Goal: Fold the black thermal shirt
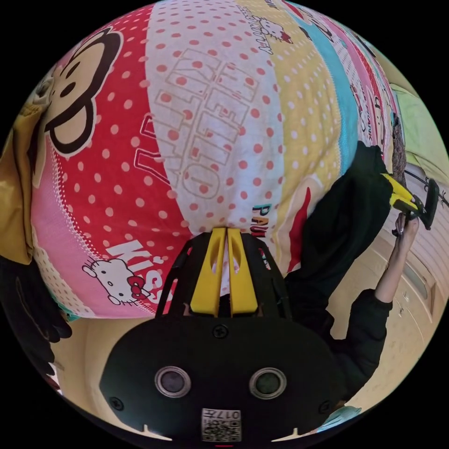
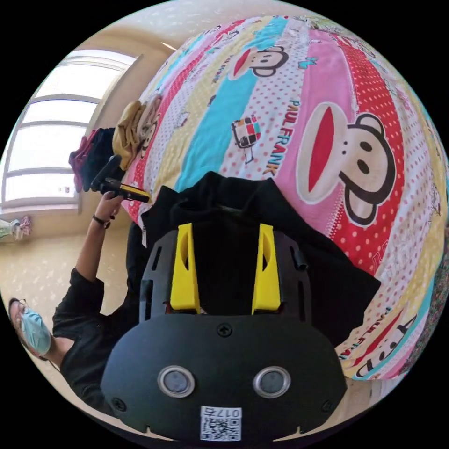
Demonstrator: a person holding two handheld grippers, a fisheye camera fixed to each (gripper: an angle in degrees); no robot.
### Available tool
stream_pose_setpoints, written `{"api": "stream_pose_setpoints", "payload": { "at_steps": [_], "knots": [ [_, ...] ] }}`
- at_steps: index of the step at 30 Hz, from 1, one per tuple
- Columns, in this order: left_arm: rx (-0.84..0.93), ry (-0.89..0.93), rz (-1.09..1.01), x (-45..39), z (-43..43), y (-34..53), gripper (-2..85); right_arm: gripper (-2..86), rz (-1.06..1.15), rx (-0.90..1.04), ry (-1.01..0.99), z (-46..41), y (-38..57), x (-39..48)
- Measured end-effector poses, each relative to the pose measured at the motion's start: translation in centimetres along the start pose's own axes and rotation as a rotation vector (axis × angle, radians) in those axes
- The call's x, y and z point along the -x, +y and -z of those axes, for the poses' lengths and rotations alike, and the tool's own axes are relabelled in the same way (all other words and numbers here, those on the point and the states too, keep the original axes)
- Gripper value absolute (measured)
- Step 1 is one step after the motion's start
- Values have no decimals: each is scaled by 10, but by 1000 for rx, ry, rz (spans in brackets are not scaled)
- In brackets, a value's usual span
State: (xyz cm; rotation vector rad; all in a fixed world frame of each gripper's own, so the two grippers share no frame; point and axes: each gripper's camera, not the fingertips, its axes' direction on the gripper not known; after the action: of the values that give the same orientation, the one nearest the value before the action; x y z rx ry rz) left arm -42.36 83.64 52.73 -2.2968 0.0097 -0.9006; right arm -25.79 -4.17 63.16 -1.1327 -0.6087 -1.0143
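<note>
We see bright daylight from window point(image 2: 44, 135), glare there; strong fisheye bending at edges; black shirt point(image 2: 262, 243) detail lost.

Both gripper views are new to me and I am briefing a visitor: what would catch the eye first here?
The loud cartoon-print bedsheet, striped in red, pink, yellow and blue, spreads across the bed in both views. Against it lies the black shirt, bunched at the bed's edge just beyond the open right gripper. The left gripper hangs closed over the sheet's dotted white stripe, away from the shirt.
</note>
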Motion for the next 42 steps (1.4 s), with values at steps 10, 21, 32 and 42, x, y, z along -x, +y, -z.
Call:
{"api": "stream_pose_setpoints", "payload": {
  "at_steps": [10,21,32,42],
  "knots": [
    [-177,74,14,62,-62,68,-8,82,-29,-117,2,23,141,75],
    [-628,869,-273,111,-101,184,31,117,52,-198,-397,63,219,54],
    [-317,456,-240,38,-200,149,177,169,0,-362,35,172,131,72],
    [-435,423,-249,66,-273,220,45,125,-264,-32,278,116,131,25]
  ]
}}
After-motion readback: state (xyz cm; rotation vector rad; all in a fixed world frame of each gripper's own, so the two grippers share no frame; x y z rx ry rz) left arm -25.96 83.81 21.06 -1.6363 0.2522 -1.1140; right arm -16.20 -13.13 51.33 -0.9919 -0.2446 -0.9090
